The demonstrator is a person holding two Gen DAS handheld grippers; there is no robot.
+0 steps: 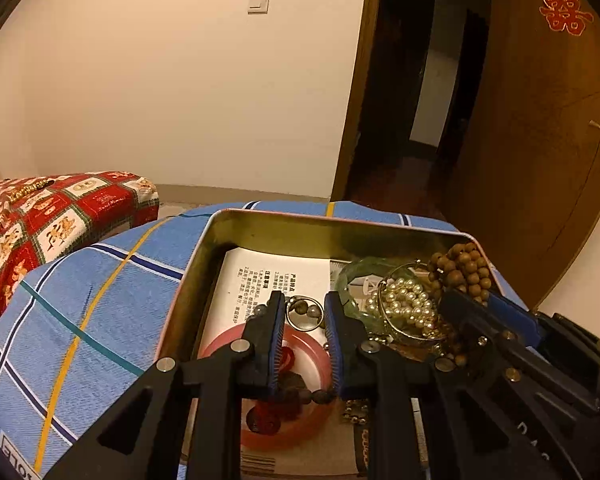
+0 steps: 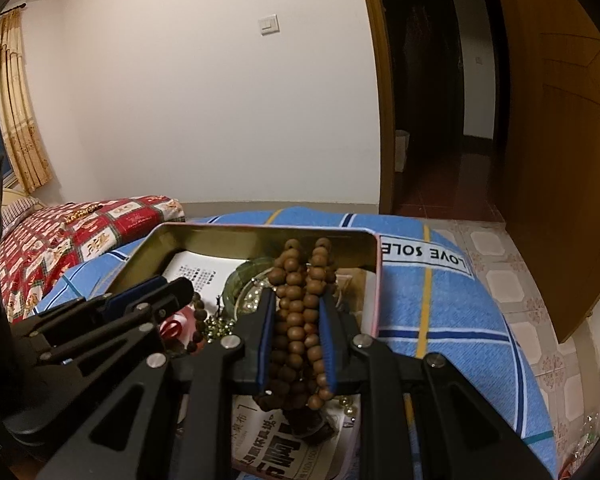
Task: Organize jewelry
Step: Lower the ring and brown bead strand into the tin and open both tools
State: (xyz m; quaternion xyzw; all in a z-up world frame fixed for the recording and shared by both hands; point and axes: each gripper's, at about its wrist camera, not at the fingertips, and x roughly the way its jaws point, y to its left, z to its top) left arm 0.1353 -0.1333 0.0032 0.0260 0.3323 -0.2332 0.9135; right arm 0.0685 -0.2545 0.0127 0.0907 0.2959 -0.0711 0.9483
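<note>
An open metal tin (image 1: 340, 225) (image 2: 260, 233) sits on a blue checked cloth (image 1: 100, 288). It holds a pearl strand (image 1: 408, 304), a green glass bangle (image 1: 352, 276), a red bangle (image 1: 220, 350) and a printed sheet (image 1: 268, 268). My right gripper (image 2: 297, 295) (image 1: 476, 300) hangs over the tin's right side, shut on a long strand of brown wooden beads (image 2: 296, 320) that drapes down between its fingers. My left gripper (image 1: 303, 300) (image 2: 168, 282) is low over the tin's middle. A dark bead bracelet (image 1: 305, 312) runs between its narrow jaws and hangs beside its tip.
A red patterned bed cover (image 1: 60, 208) lies to the left with a gold chain (image 1: 30, 189) on it. Beyond the tin are a cream wall and an open wooden door (image 1: 540, 140). Tiled floor (image 2: 512, 280) shows to the right of the cloth.
</note>
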